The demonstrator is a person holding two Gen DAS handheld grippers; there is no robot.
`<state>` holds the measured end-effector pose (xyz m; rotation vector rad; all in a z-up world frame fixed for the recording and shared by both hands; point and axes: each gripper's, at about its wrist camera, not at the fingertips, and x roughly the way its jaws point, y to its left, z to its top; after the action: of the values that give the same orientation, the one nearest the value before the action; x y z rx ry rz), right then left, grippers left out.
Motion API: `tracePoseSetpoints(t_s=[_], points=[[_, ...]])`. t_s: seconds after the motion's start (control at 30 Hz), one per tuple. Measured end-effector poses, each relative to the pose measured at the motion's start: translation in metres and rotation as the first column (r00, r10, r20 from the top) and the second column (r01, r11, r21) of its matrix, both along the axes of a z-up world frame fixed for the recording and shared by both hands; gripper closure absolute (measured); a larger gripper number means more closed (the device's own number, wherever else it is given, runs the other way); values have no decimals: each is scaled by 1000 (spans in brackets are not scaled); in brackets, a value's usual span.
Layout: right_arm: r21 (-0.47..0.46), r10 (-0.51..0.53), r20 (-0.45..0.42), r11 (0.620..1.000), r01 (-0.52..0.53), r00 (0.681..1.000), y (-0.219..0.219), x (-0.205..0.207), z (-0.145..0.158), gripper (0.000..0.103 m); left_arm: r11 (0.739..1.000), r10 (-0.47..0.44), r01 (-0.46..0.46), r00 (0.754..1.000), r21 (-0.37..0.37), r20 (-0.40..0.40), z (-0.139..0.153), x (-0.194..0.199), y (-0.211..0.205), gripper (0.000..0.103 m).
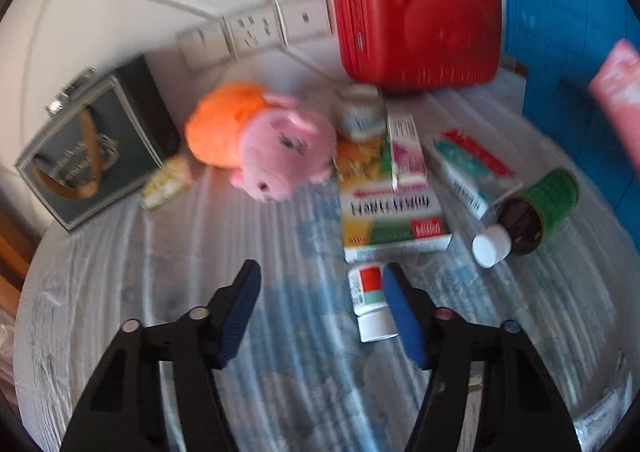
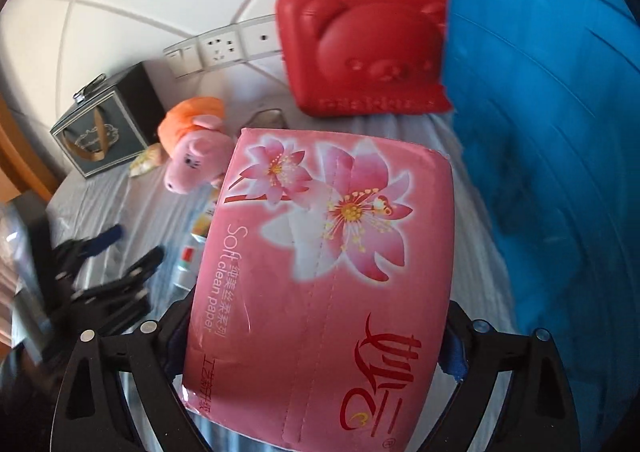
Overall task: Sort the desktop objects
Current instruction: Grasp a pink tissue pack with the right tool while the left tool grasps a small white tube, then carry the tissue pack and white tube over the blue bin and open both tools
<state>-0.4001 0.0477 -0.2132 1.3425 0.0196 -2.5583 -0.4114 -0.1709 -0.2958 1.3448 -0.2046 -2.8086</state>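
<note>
My right gripper point(image 2: 316, 348) is shut on a pink tissue pack point(image 2: 320, 272) and holds it above the table; the pack's edge shows in the left wrist view point(image 1: 618, 91). My left gripper point(image 1: 322, 284) is open and empty above the cloth, its right finger beside a small white medicine bottle point(image 1: 370, 302). Beyond lie a medicine box point(image 1: 392, 219), a slim pink box point(image 1: 406, 151), a toothpaste box point(image 1: 468, 171), a brown syrup bottle point(image 1: 524, 215) on its side and a small jar point(image 1: 360, 111). A pink and orange pig plush point(image 1: 264, 139) lies left of them.
A red bear-faced case point(image 1: 416, 19) stands at the back, a blue bin point(image 1: 580, 63) to its right. A dark gift box point(image 1: 88, 147) stands at the left, a small snack packet point(image 1: 168, 181) by it. Wall sockets point(image 1: 256, 27) run behind.
</note>
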Motion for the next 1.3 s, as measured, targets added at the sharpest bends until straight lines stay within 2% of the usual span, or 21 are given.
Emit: tracePoseSetpoints(t_s=[0.07,0.1,0.2,0.23,0.3,0.47,0.67,0.83,0.93,1.07,1.17,1.3], points=[[-41,3,20,999,-3,1000,9,2,-4,9,998,-4,1,998,60,58,-12,-5,1,49],[-50,6,22,999,-5,1000,6,1,-8,9,997,-8,4,998,72,63,-15,-4,3,49],[-77,13,21,997,-11,1000,5,0,-14,9,999,-15,13,997,32,78,-24,-8,7,50],[-90,16,26,996,-14,1000,5,-1,-14,9,999,-12,10,996,31,84,-27,-10,5,52],[-95,26,20,995,-24,999,-2,-2,-15,9,999,-15,12,994,33,106,-32,-13,2,72],[-63,43,-7,997,-44,999,-15,-1,-13,9,999,-45,42,995,32,89,-28,-9,-1,75],[-65,67,-59,995,-70,996,-20,16,7,9,998,-60,60,998,5,8,9,26,-8,75],[-71,95,-137,992,-106,986,-24,47,49,9,991,-111,101,987,-86,-120,78,68,4,75],[-78,92,-202,991,-109,975,-17,77,81,9,984,-164,145,961,-100,-222,128,91,24,75],[-108,40,-330,991,-80,943,16,140,142,9,969,-248,224,905,-107,-346,192,121,70,75],[-120,-9,-410,992,-44,912,52,177,180,9,949,-312,300,851,-97,-422,236,141,120,75],[-152,-113,-474,987,45,873,118,209,221,9,901,-415,421,762,-107,-497,280,162,201,75]])
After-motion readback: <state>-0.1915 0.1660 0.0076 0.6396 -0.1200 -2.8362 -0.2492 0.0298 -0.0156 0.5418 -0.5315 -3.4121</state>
